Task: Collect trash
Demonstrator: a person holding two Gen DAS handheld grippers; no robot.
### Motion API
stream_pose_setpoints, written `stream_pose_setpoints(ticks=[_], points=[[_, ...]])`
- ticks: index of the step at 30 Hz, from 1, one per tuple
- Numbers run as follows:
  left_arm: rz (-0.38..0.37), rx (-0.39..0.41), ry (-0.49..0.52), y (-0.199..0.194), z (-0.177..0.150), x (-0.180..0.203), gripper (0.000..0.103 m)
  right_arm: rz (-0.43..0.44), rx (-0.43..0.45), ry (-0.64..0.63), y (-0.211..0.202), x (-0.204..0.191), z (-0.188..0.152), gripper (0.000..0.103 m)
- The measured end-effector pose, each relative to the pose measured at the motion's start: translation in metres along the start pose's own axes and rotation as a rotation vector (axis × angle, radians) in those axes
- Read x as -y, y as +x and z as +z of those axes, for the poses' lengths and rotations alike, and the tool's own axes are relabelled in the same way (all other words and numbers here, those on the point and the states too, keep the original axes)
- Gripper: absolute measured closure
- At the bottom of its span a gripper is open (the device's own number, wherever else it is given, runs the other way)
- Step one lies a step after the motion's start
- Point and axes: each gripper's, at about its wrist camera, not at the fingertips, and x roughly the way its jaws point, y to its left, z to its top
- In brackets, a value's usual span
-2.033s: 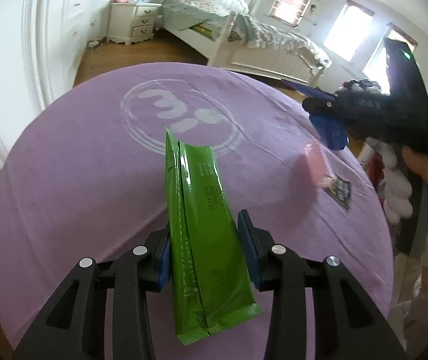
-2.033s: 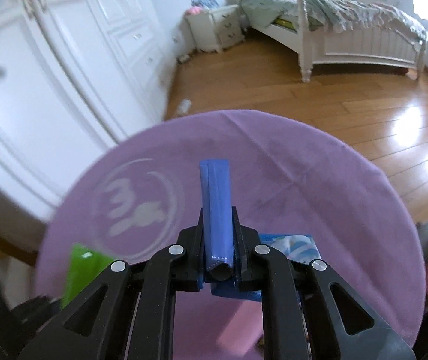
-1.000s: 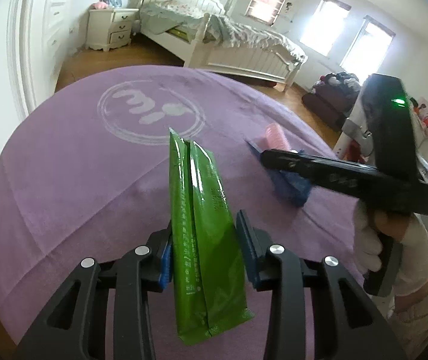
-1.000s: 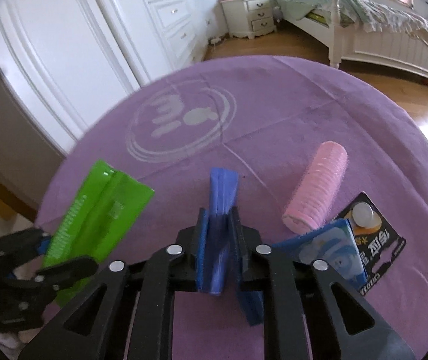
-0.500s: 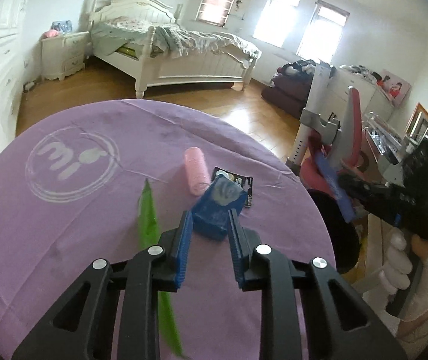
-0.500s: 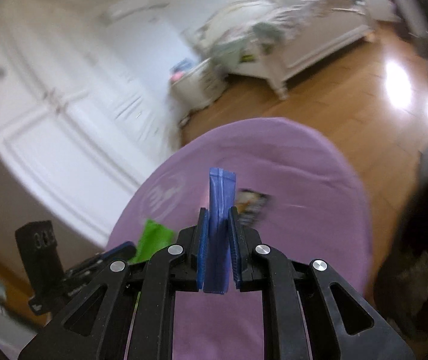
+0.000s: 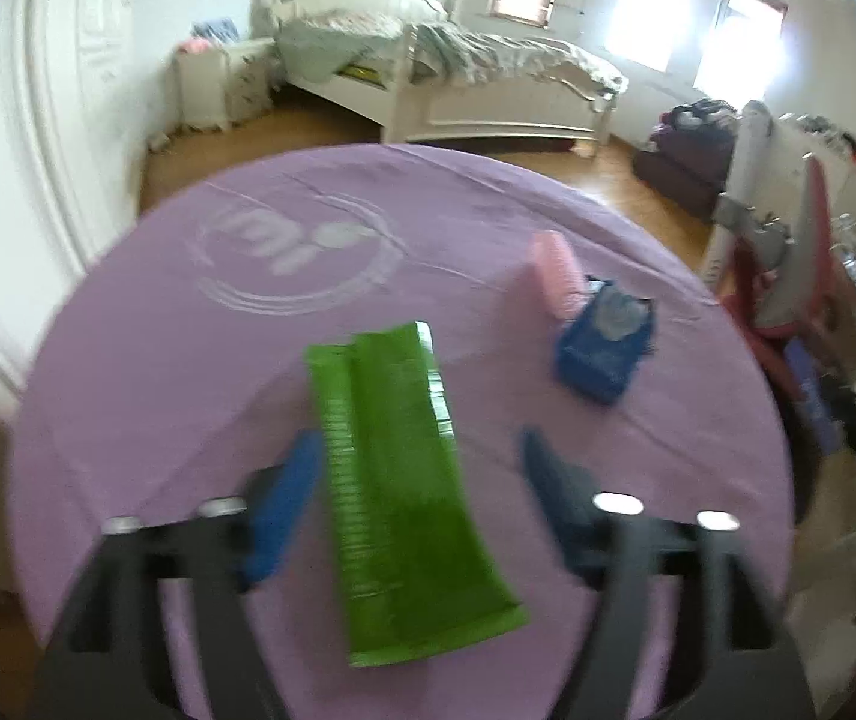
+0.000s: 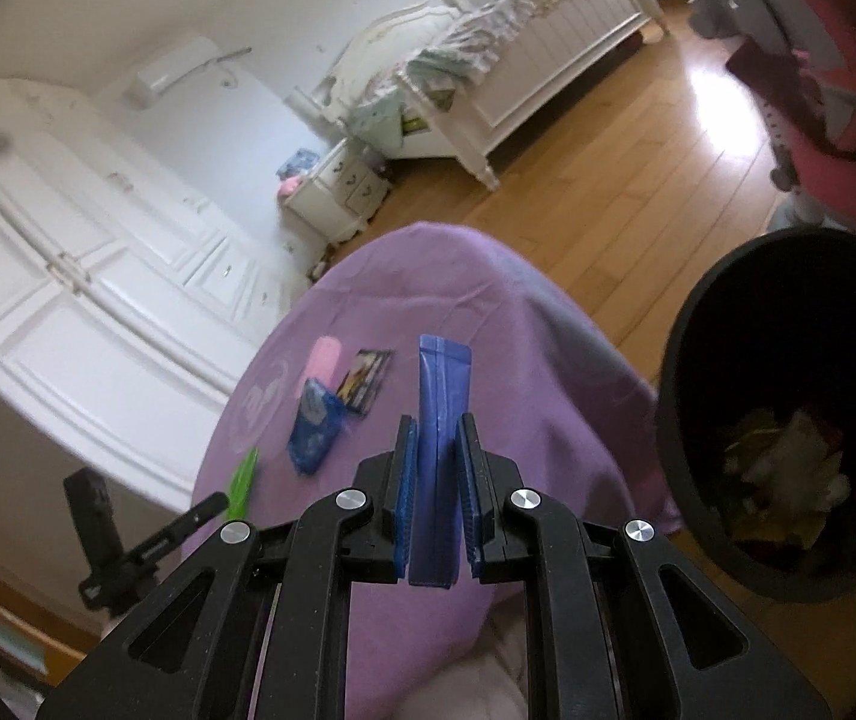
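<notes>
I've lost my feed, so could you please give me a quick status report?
Left gripper open around green packet. Right gripper shut on blue wrapper, beside black bin, not over it. Nothing blocking.

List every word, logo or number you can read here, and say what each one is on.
"mi": white circled logo on the purple tablecloth, the only legible mark.
Green packet between the open left tongs: rows of print, too blurred to read.
Blue sachet in the right tongs: no text visible.
Blue pouch: a pale graphic, illegible.
Dark card: printing too small.
</notes>
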Motion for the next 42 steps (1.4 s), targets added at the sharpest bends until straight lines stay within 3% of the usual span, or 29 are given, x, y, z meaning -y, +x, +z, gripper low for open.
stream_pose_setpoints(ticks=[4, 7, 9, 10, 12, 15, 22, 24, 27, 29, 31, 36, 42], points=[[0.053, -0.076, 0.022, 0.017, 0.0, -0.001, 0.023, 0.023, -0.031, -0.028, 0.012, -0.016, -0.008, 0.089], [0.034, -0.108, 0.038, 0.032, -0.002, 0.002, 0.031, 0.031, -0.048, -0.033, 0.017, -0.021, -0.014, 0.089], [0.043, -0.101, 0.076, 0.034, 0.0, 0.008, 0.06, 0.03, -0.05, -0.038, 0.017, -0.023, -0.018, 0.089], [0.001, -0.087, 0.062, 0.033, 0.002, 0.007, 0.063, 0.025, -0.048, -0.043, 0.016, -0.023, -0.019, 0.089], [-0.048, -0.059, 0.031, 0.03, 0.007, 0.007, 0.08, 0.02, -0.045, -0.043, 0.014, -0.024, -0.02, 0.089], [-0.131, -0.009, 0.026, 0.02, 0.017, 0.019, 0.081, 0.013, -0.03, -0.03, 0.008, -0.019, -0.019, 0.089], [-0.322, 0.048, 0.12, 0.005, 0.034, 0.096, 0.081, -0.02, 0.038, 0.007, -0.018, 0.003, -0.009, 0.089], [-0.34, 0.051, 0.143, 0.006, 0.034, 0.11, 0.081, -0.027, 0.029, 0.003, -0.018, 0.006, -0.009, 0.088], [-0.36, 0.031, 0.142, 0.013, 0.032, 0.118, 0.081, -0.069, -0.053, -0.044, 0.005, 0.001, -0.016, 0.088], [-0.36, 0.012, 0.142, 0.017, 0.03, 0.117, 0.081, -0.127, -0.081, -0.105, 0.028, -0.005, -0.026, 0.08], [-0.359, 0.002, 0.15, 0.019, 0.026, 0.119, 0.081, -0.17, -0.038, -0.176, 0.032, -0.014, -0.034, 0.081], [-0.401, -0.026, 0.158, 0.018, 0.026, 0.129, 0.081, -0.081, -0.019, -0.078, 0.02, 0.005, -0.028, 0.081], [-0.553, -0.052, 0.262, 0.024, 0.031, 0.199, 0.081, -0.085, 0.059, 0.019, -0.017, 0.037, -0.017, 0.081]])
